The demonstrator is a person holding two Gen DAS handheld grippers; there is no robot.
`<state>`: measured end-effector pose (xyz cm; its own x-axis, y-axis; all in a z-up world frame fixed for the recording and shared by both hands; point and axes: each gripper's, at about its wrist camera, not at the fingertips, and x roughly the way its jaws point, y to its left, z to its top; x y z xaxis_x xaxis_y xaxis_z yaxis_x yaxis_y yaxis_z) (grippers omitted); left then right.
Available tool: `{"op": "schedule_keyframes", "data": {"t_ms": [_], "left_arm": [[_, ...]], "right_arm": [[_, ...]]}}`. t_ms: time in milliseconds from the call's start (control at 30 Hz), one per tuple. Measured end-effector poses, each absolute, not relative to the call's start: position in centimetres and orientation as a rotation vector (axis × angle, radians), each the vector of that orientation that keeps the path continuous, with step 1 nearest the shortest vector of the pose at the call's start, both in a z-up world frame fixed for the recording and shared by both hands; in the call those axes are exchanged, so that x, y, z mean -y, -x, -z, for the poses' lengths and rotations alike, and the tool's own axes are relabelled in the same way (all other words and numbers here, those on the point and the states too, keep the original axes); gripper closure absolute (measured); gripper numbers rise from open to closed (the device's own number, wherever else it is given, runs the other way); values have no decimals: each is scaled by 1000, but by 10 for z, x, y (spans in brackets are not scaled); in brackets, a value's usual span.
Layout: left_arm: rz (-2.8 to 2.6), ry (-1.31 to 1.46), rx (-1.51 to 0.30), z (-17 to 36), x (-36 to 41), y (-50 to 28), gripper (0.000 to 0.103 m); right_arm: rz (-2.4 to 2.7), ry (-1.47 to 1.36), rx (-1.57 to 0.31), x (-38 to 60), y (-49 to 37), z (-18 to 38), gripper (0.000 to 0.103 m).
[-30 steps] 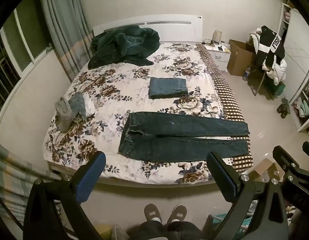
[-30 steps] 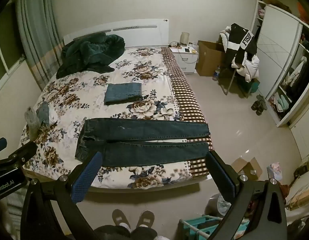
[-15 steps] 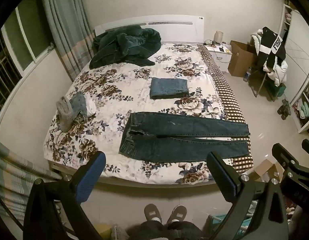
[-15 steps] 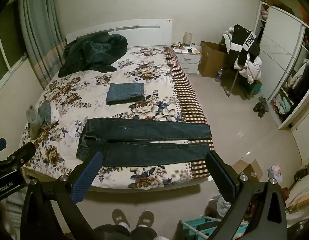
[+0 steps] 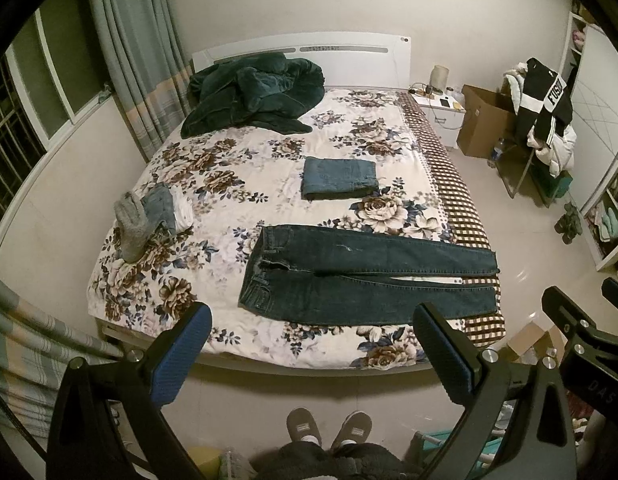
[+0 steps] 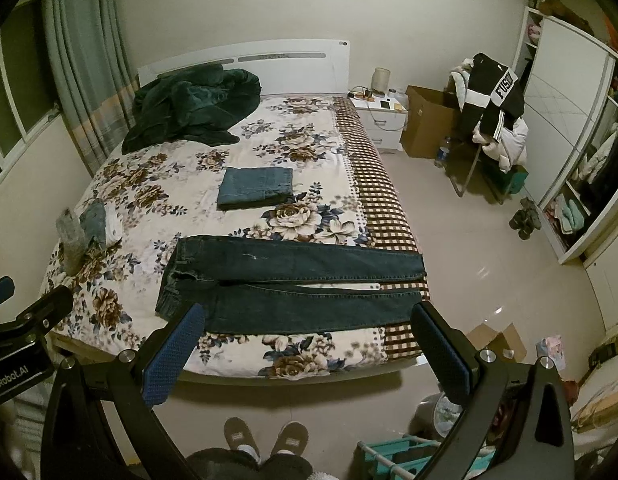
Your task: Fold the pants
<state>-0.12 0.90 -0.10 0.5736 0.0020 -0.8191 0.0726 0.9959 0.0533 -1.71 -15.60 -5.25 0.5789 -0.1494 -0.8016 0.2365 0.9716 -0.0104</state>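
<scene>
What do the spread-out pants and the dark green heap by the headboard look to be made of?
The spread-out pants look like dark blue denim: matte, fairly stiff, with stitched seams, a waistband and a small pale scuff on the upper leg. The dark green heap looks like plush fleece or velvet, since its thick, soft folds catch a faint sheen; the exact fabric cannot be told.

Left gripper (image 5: 311, 322) and right gripper (image 6: 309, 322), fingers seemingly wide apart

Bare floral bedspread (image 5: 237, 184) rings pants (image 5: 361, 276); folded jeans (image 5: 339, 178) lie beyond, apart.
</scene>
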Motion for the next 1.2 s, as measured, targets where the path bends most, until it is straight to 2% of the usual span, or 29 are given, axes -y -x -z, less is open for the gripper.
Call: {"op": "schedule_keyframes", "data": {"t_ms": [1200], "left_arm": [[42, -79, -950, 0, -9, 2, 0]], "right_arm": [[213, -96, -927, 144, 13, 44, 0]]}}
